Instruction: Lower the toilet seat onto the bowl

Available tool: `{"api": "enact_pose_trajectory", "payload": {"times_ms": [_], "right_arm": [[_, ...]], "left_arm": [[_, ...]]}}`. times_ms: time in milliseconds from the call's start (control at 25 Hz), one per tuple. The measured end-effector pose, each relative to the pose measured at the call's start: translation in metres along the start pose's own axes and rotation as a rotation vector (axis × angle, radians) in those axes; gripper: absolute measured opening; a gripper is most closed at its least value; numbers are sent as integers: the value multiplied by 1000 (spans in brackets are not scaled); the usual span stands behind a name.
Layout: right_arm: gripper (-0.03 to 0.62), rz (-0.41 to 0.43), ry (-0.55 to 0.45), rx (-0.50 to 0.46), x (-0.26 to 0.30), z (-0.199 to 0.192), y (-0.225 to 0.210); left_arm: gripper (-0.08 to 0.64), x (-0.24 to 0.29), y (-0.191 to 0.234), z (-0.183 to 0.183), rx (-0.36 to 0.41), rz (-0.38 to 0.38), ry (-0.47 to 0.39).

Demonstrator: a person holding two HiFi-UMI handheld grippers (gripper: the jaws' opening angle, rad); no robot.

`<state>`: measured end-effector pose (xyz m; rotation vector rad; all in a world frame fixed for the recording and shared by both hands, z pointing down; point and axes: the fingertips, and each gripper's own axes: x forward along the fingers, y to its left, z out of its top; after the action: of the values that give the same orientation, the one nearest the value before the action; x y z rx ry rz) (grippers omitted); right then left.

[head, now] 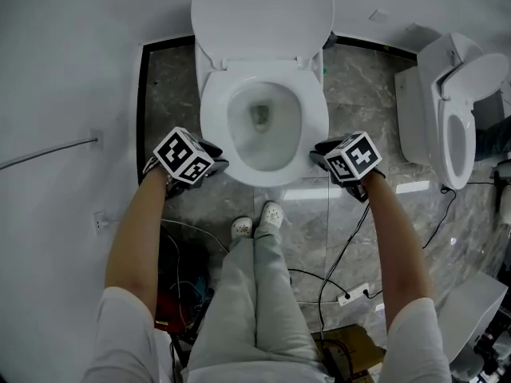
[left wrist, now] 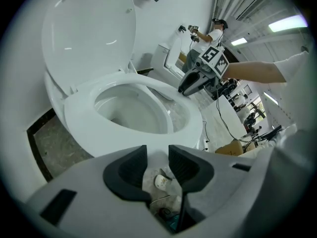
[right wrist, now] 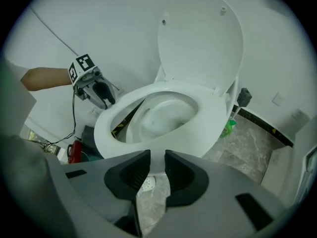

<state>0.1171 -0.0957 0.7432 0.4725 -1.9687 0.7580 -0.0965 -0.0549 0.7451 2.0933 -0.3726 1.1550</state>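
Note:
The white toilet seat (head: 313, 126) lies flat on the bowl (head: 262, 122), and the lid (head: 262, 10) stands raised against the wall. My left gripper (head: 217, 164) is at the seat's front left edge, my right gripper (head: 317, 152) at its front right edge. In the left gripper view the seat (left wrist: 84, 118) lies just beyond the left gripper (left wrist: 157, 152), whose jaws stand a little apart with only floor showing between them. The right gripper (right wrist: 157, 157) has the same narrow gap below the seat (right wrist: 218, 118), with nothing in it. Each gripper also shows in the other's view: the right gripper (left wrist: 184, 89) and the left gripper (right wrist: 106, 100).
A second toilet (head: 451, 110) stands at the right and another white fixture (head: 471, 317) at lower right. Cables (head: 343, 254) and a power strip (head: 351, 296) lie on the grey stone floor. The person's shoes (head: 259, 222) are just before the bowl. A green item (right wrist: 229, 128) sits beside the toilet base.

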Motion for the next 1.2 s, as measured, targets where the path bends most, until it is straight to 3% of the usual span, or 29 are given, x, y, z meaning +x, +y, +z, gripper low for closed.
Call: {"api": "enact_pose_trajectory", "payload": {"times_ms": [360, 440, 880, 1200], "right_arm": [[77, -106, -40, 50, 21, -9, -11], [63, -124, -51, 55, 23, -11, -14], [40, -192, -82, 120, 48, -22, -25], [40, -223, -83, 137, 69, -32, -32]], "left_arm": [[90, 19, 13, -10, -63, 82, -34], [42, 23, 18, -12, -68, 117, -37], [23, 42, 29, -18, -128, 212, -79], [18, 63, 40, -29, -161, 239, -69]]}}
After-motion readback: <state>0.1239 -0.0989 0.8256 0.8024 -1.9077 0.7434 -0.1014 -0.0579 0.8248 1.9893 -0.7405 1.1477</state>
